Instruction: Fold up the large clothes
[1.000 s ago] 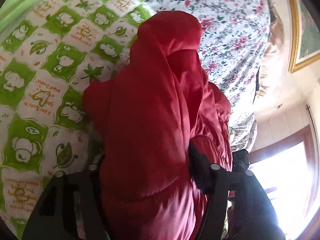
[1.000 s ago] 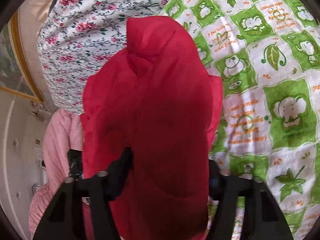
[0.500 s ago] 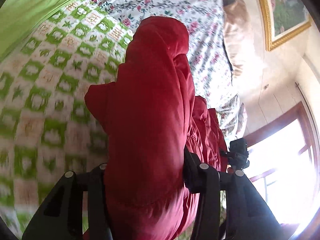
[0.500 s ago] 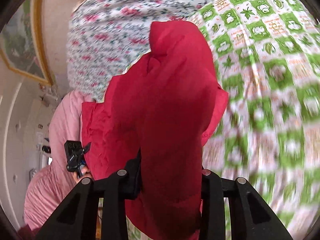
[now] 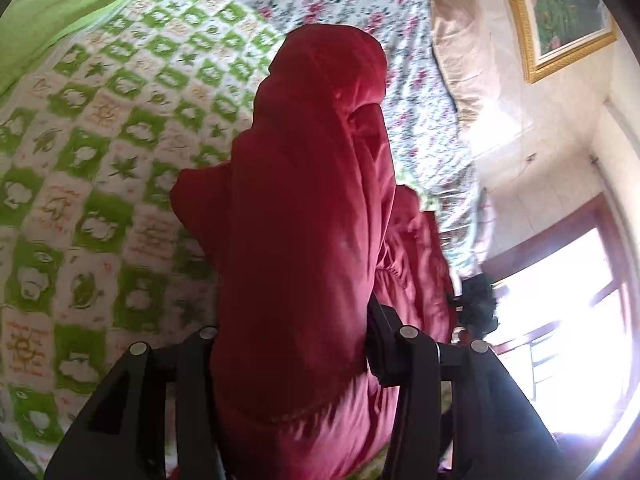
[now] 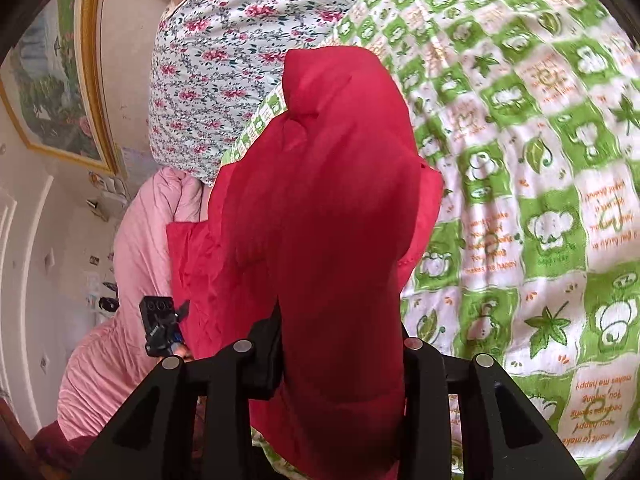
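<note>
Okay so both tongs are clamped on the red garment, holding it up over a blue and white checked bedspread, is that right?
Not quite: the bedspread is green and white checked, not blue, as the right wrist view shows. The rest holds: the left tongs and right tongs are both clamped on the red garment, holding it up.

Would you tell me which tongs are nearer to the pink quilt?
Left. The left tongs sit in front of the pink quilt; the right tongs, clamped on the red garment, are farther off, toward the checked bedspread.

Red garment lifted higher off bedspread.
</note>
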The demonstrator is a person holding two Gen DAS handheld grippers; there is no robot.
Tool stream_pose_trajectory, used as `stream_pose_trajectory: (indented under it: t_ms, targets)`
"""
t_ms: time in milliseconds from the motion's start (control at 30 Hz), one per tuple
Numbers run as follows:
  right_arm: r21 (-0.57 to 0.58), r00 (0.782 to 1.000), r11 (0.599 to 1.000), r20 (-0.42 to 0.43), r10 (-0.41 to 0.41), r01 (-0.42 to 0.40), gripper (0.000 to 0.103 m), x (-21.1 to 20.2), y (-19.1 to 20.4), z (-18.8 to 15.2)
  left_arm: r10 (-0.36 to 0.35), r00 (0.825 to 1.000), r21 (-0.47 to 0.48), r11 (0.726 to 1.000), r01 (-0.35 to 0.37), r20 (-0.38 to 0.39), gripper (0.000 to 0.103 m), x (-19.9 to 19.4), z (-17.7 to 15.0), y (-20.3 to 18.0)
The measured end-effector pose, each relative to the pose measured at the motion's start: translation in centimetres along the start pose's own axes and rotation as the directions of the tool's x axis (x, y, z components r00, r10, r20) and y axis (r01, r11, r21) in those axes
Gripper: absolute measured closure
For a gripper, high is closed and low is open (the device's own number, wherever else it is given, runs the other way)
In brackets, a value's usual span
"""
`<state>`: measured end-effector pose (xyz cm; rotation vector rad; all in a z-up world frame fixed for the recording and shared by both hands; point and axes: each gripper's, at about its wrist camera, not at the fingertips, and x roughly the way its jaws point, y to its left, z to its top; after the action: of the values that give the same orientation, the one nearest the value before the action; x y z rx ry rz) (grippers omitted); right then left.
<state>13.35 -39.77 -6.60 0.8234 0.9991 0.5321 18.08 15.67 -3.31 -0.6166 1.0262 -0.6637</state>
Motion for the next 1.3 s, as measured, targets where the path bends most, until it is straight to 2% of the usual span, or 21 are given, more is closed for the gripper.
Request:
stream_pose_trajectory:
  t_ms: [167, 267, 367, 500, 667, 733, 933, 1100, 1300]
  targets:
    - [0.023, 1.0, 0.999, 0.016, -0.025, 0.024, 0.058, 0.4, -1.3, 0.0, 0.036, 0.999, -0.028, 0.999, -0.036, 0.0, 0.055, 1.0, -0.5, 2.0]
    - [0.062, 1.0, 0.998, 0.018, -0.003, 0.001, 0.054, 0.3, -2.5, -0.3, 0.059, 0.998, -0.028, 0.998, -0.058, 0.013, 0.049, 1.3, -1.1, 2.7]
    - [0.061, 1.0, 0.998, 0.02, -0.019, 0.018, 0.05, 0.2, -2.8, -0.5, 0.088, 0.996, -0.027, 0.996, -0.087, 0.032, 0.043, 1.1, -1.8, 2.7]
    - [0.049, 0.998, 0.997, 0.032, -0.054, 0.052, 0.043, 0.4, -2.6, -0.7, 0.184, 0.98, 0.002, 0.983, -0.185, 0.069, 0.034, 1.1, -2.4, 1.5]
    - [0.054, 0.993, 0.993, 0.061, -0.104, 0.101, 0.029, 0.2, -2.3, -1.0, 0.268, 0.959, 0.011, 0.963, -0.27, 0.098, 0.032, 0.8, -2.7, -0.3]
    - [0.048, 0.988, 0.991, 0.082, -0.131, 0.127, 0.028, -0.2, -1.8, -1.1, 0.292, 0.951, 0.019, 0.955, -0.295, 0.103, 0.031, 0.5, -2.7, -0.7]
    - [0.05, 0.963, 0.98, 0.182, -0.198, 0.192, 0.028, -2.3, -0.7, -1.7, 0.346, 0.929, 0.055, 0.933, -0.355, 0.134, 0.031, -1.3, -2.8, -2.3]
    - [0.044, 0.935, 0.97, 0.256, -0.243, 0.24, 0.028, -4.3, 0.1, -2.5, 0.394, 0.897, 0.082, 0.906, -0.416, 0.201, 0.031, -3.1, -3.2, -3.7]
    - [-0.048, 0.906, 0.944, 0.302, -0.297, 0.325, 0.028, -4.8, 3.3, -3.2, 0.371, 0.9, 0.163, 0.897, -0.412, 0.23, 0.031, -3.2, -3.2, -6.6]
